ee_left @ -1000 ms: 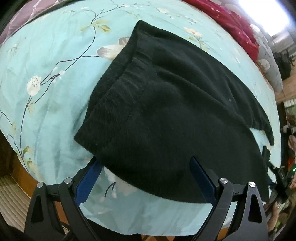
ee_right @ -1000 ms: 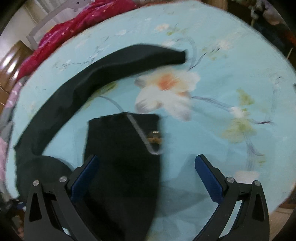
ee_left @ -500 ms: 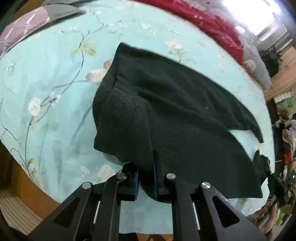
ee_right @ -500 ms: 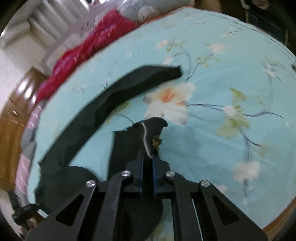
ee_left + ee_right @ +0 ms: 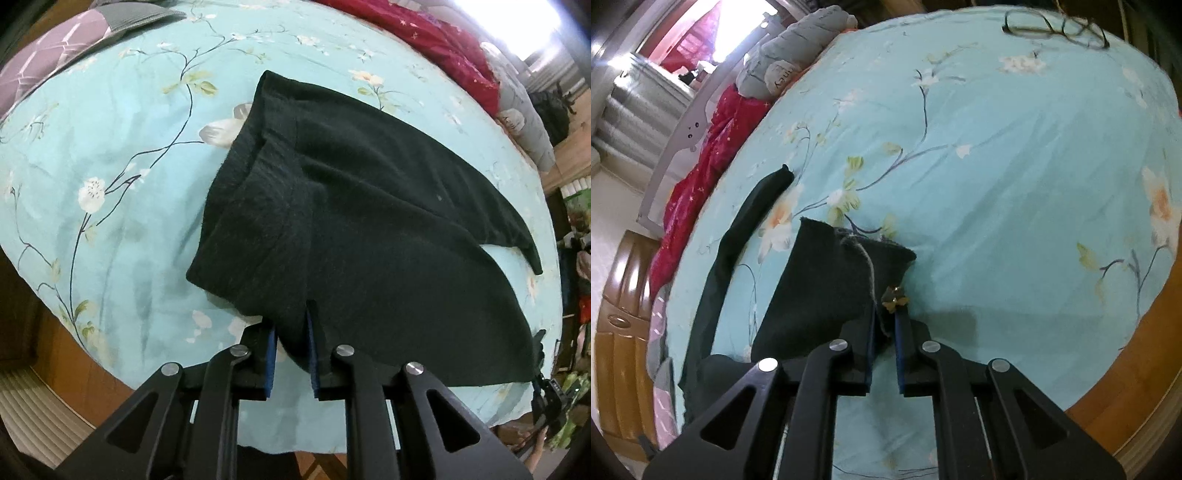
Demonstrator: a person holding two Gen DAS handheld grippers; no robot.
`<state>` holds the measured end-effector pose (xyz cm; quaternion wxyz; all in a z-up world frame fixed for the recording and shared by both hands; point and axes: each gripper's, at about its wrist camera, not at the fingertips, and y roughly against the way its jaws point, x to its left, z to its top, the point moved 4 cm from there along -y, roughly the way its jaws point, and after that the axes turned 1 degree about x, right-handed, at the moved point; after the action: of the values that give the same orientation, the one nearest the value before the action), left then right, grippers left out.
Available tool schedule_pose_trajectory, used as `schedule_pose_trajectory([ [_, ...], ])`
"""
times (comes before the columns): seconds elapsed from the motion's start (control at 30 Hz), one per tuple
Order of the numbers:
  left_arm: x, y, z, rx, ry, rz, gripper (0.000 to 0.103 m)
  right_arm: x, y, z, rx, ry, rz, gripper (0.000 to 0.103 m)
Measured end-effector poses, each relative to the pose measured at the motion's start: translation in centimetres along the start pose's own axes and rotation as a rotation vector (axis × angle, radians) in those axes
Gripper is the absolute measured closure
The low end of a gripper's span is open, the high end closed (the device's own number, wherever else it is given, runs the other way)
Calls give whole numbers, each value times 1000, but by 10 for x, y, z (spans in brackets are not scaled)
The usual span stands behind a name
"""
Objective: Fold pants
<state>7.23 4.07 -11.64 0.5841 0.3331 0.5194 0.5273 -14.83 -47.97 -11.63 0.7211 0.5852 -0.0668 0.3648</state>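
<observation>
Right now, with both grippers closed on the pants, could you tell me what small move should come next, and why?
Probably lift both together and carry the near edge toward the far leg: the left gripper and right gripper each pinch black pants lying unfolded on the bedsheet.

Strong daylight is pouring in from a blown-out window (image 5: 517,22) at about one o'clock in the left wrist view and from eleven o'clock in the right wrist view, leaving white glare with no detail there. The floral bedsheet (image 5: 997,166) is showing evenly lit and fairly sharp, while the black pants (image 5: 369,229) are swallowing light and showing almost no texture. Fisheye distortion is bowing the bed into a dome, dark vignetting is closing the corners, and a soft shadow is lying at three o'clock of the right gripper (image 5: 884,328).
</observation>
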Motion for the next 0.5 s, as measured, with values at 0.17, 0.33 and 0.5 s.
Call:
schedule_pose_trajectory([
  [0.17, -1, 3, -1, -3, -8, 12, 82, -5, 12, 22, -82, -38, 1, 55],
  [0.33, -5, -3, -5, 18, 14, -17, 55, 26, -8, 47, -29, 109, 32, 30],
  [0.5, -8, -8, -5, 28, 38, -35, 54, 47, -53, 51, 103, 326, -57, 38],
])
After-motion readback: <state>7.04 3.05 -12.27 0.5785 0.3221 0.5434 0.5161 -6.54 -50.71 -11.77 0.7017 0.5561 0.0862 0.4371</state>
